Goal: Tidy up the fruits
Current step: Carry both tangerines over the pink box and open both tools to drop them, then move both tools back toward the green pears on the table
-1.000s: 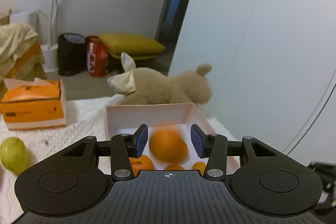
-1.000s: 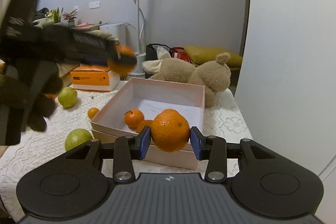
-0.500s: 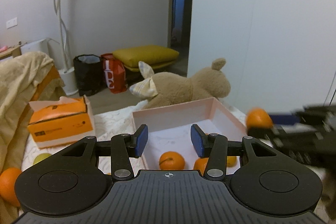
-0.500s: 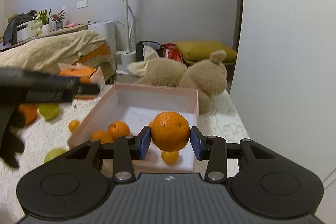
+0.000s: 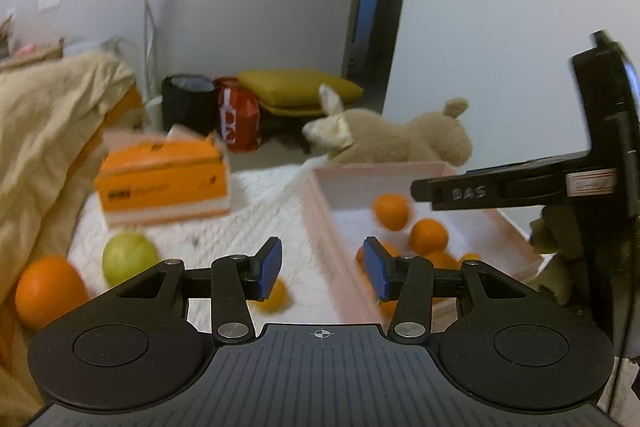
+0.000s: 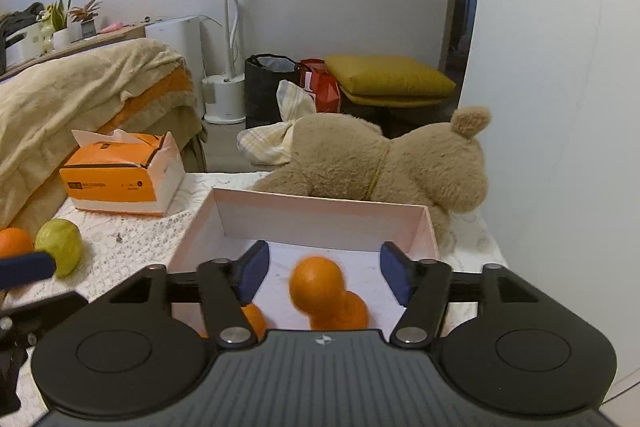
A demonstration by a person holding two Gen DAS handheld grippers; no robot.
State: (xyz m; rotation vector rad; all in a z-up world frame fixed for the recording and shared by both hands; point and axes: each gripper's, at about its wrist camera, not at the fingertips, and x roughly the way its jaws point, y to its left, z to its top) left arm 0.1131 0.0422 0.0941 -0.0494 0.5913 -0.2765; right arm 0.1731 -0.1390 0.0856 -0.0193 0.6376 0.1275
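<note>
Two fingers of the left gripper (image 5: 322,269) stood apart and empty over a small orange (image 5: 276,297) beside the pink box (image 5: 320,203). From the right wrist, the right gripper (image 6: 320,273), jaws just opening, released an orange (image 6: 316,285) into the box; firm and round, it likely suits a grip across its middle.

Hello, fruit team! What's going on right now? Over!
Right gripper jaws just opened, orange loose between them over the pink box. Left gripper open, empty. Big orange, green fruit on the cloth outside the box. Nothing blocking.
</note>
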